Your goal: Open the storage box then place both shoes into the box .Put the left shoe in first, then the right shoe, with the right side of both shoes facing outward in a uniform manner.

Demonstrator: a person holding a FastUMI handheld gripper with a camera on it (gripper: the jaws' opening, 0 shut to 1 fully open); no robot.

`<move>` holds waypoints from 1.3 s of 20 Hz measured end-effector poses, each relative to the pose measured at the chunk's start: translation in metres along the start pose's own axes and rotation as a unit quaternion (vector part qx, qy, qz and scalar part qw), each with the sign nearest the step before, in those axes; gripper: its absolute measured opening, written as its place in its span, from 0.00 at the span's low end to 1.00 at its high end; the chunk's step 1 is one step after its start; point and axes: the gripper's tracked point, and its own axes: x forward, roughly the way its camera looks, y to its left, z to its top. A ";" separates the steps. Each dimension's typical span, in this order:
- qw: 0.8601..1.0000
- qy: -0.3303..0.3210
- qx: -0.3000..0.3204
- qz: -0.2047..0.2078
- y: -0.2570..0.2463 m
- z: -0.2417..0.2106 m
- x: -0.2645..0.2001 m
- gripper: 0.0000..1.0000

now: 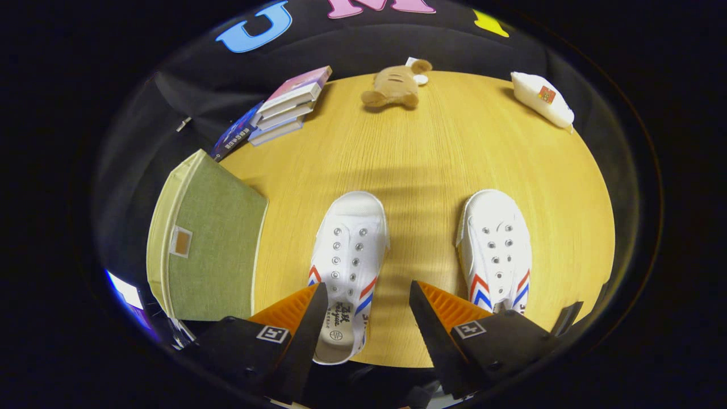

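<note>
Gripper view
Gripper (368,318): fingers spread wide, nothing grasped
Left shoe (347,267): seen on the table (431,153), heel between the fingers
Right shoe (497,250): set beside it, apart
Box (207,241): lid closed, left of the shoes

Light wooden tabletop in a booth hung with black cloth

The pale, yellowish wood-grain table (443,153) has soft bands of shadow across its middle. At its far edge lie a slanted stack of books with pink, white and blue covers (284,108), a brown plush bear toy (396,85) and a white soft pouch with a small red patch (542,99), all well apart. Behind them hangs the black cloth wall (363,48).
</note>
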 end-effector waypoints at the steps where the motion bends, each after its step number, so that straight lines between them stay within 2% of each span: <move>1: 1.000 0.003 0.010 -0.002 0.001 0.001 0.007 0.89; 4: 0.999 0.024 0.028 -0.006 0.002 -0.001 0.029 0.85; 7: 0.999 0.047 0.023 0.006 0.010 -0.005 0.038 0.73; 8: 0.998 0.053 0.026 0.006 0.008 -0.006 0.038 0.57; 9: 0.998 0.051 0.027 -0.016 -0.005 -0.005 0.035 0.55; 10: 0.997 0.060 0.050 -0.014 -0.006 -0.007 0.031 0.24; 11: 0.995 0.056 0.077 -0.010 -0.003 -0.006 0.035 0.16; 14: 0.992 0.058 0.111 -0.001 0.002 -0.009 0.022 0.10; 19: 0.984 0.038 0.161 0.065 0.042 0.018 -0.026 0.10; 26: 0.978 -0.009 0.152 0.144 0.142 0.086 -0.109 0.10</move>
